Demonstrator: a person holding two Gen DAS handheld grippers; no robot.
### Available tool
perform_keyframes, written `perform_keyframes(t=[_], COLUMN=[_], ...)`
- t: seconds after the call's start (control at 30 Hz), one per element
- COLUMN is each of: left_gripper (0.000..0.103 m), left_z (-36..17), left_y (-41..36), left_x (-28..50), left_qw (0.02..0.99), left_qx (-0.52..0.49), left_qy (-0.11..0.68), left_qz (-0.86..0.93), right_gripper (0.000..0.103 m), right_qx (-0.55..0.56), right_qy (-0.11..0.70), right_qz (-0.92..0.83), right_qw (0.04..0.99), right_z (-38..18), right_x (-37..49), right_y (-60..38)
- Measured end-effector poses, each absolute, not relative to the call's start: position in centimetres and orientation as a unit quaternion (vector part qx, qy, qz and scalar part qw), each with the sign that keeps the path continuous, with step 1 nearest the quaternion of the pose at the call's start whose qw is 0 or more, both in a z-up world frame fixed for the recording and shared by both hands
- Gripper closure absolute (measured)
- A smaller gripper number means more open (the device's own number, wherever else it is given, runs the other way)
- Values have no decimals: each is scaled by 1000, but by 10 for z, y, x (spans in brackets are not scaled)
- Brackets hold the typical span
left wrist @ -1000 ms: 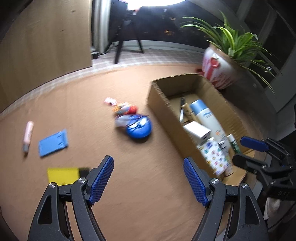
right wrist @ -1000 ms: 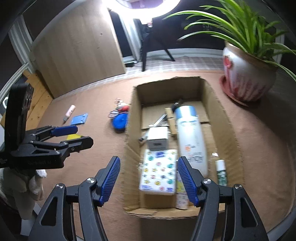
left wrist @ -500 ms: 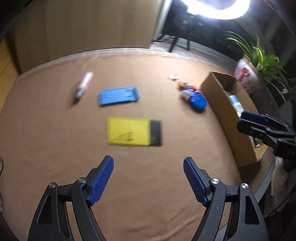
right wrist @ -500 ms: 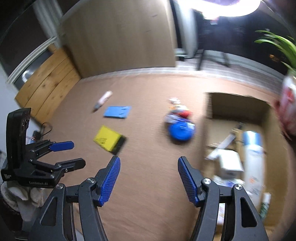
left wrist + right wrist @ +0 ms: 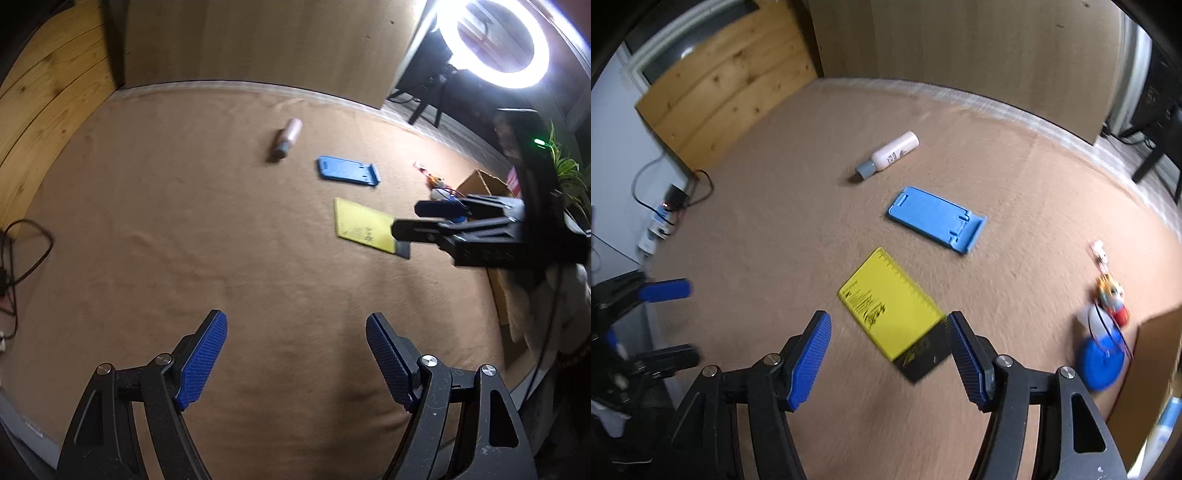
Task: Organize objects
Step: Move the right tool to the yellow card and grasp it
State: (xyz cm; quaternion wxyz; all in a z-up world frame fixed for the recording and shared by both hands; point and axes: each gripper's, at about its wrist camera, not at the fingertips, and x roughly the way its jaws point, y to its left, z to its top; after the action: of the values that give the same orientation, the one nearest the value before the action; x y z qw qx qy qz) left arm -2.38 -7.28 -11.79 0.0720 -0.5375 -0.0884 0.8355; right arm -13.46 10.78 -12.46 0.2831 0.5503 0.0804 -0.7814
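a second ago both claws hung by the cardboard box [image 5: 1156, 354]; now they have swung over the open desk [image 5: 184, 221]. both are spread and empty: the left claw [image 5: 295, 358] over bare cloth, the right claw [image 5: 886, 354] just short of one yellow card [image 5: 890, 306], whose long axis runs diagonally and whose black end lies nearest its right finger. beyond lie one blue stand [image 5: 936, 219] and one bottle [image 5: 888, 154].

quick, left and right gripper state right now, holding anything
Left gripper: open, nothing between its fingers, only bare brown mat ahead.
Right gripper: open, holding nothing, above the yellow card.
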Motion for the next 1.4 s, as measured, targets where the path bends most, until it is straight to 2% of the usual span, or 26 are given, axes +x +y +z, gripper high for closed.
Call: perform_keyframes(t=[0.5, 0.77, 0.83, 0.9, 1.13, 1.4], left_gripper=[22, 22, 22, 22, 22, 22], left_z=[-122, -121, -120, -119, -119, -120], left_y=[-96, -90, -90, -91, -95, -83], left_x=[-8, -11, -11, -11, -11, -20], left_qw=[57, 67, 66, 65, 62, 77], left_qx=[-538, -537, -536, -535, -534, -535], left_qy=[-115, -115, -115, -116, -122, -119], left_qz=[833, 833, 834, 834, 834, 833], right_gripper=[42, 43, 44, 54, 55, 55], right_qx=[602, 589, 584, 580, 580, 544], right_qy=[75, 174, 198, 206, 163, 69], right_qz=[-734, -736, -737, -741, -756, -808], right_qw=[305, 283, 276, 269, 256, 218], right_z=[-150, -153, -155, -154, -149, -116], right_x=[-150, -130, -127, -125, -120, -80], right_y=[96, 73, 68, 67, 82, 135])
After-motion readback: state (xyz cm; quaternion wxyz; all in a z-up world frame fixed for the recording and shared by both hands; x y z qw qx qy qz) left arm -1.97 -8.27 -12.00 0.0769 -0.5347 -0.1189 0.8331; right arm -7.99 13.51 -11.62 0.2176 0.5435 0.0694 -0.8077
